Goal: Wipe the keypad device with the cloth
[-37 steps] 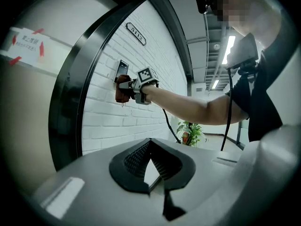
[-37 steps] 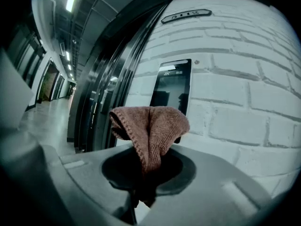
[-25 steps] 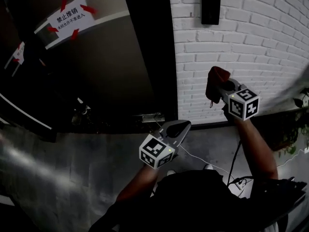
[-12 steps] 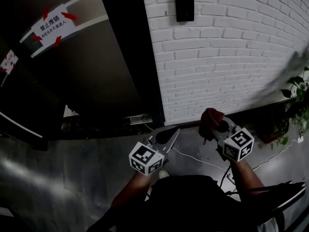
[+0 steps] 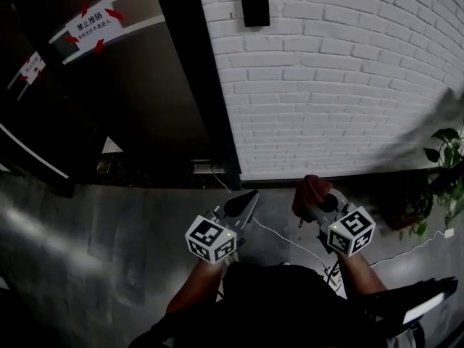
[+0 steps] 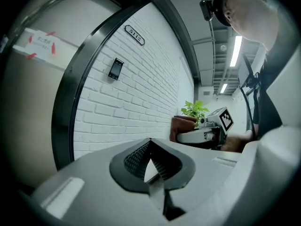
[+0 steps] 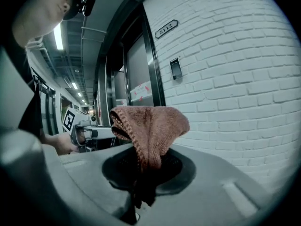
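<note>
The keypad device [image 5: 254,1] is a small black panel high on the white brick wall; it also shows in the left gripper view [image 6: 115,68] and the right gripper view [image 7: 175,68]. My right gripper [image 5: 313,200] is held low, far below the keypad, and is shut on a brown cloth [image 5: 307,192] that bunches up above its jaws [image 7: 149,126]. To its left my left gripper [image 5: 248,199] is at about the same height. Its jaws meet at the tips with nothing between them [image 6: 150,142].
A dark door frame [image 5: 196,71] stands left of the brick wall, with a white notice with red arrows [image 5: 94,22] on the dark door. A number plate [image 6: 135,34] hangs above the keypad. A potted plant [image 5: 444,167] is at the right; a white cable [image 5: 290,239] lies on the floor.
Both grippers have come down and back from the wall. The right one, still holding the cloth, dropped from mid-wall height to low near my body. The keypad has shifted left in the head view.
</note>
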A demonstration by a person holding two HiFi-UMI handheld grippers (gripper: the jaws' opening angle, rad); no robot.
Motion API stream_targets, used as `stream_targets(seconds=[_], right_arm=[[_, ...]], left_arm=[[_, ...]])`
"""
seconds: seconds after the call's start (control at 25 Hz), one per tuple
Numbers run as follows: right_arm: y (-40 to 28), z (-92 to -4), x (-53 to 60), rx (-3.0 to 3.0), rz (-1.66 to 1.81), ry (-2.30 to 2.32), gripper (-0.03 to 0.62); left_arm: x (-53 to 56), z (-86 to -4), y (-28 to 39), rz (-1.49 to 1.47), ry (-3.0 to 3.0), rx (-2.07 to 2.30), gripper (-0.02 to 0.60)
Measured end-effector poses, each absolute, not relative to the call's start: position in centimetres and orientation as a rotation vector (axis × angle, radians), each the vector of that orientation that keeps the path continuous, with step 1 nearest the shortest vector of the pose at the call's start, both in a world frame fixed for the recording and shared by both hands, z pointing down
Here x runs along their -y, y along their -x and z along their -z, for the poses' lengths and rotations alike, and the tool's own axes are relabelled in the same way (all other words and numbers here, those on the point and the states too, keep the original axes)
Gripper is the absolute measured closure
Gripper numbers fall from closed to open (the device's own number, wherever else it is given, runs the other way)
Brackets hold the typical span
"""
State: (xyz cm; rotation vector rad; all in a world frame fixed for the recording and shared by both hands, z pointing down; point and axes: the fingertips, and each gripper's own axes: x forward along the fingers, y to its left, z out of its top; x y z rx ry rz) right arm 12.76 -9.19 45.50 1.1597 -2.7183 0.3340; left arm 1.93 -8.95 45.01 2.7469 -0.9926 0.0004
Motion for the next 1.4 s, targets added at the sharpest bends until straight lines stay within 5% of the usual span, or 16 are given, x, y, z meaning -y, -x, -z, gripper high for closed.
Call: stream_targets(seconds=[0.4, 1.4], right_arm=[[-14.8, -45.7, 7.5, 2.773, -0.318, -1.063, 0.549], [-8.8, -45.5, 8.4, 2.722, -0.330, -1.190, 0.549]], left_arm=[[6.3, -45.2, -4.6, -0.055, -2.728, 1.090, 0.565], [9.3, -43.1, 2.4, -0.015, -2.776, 1.026, 0.565]])
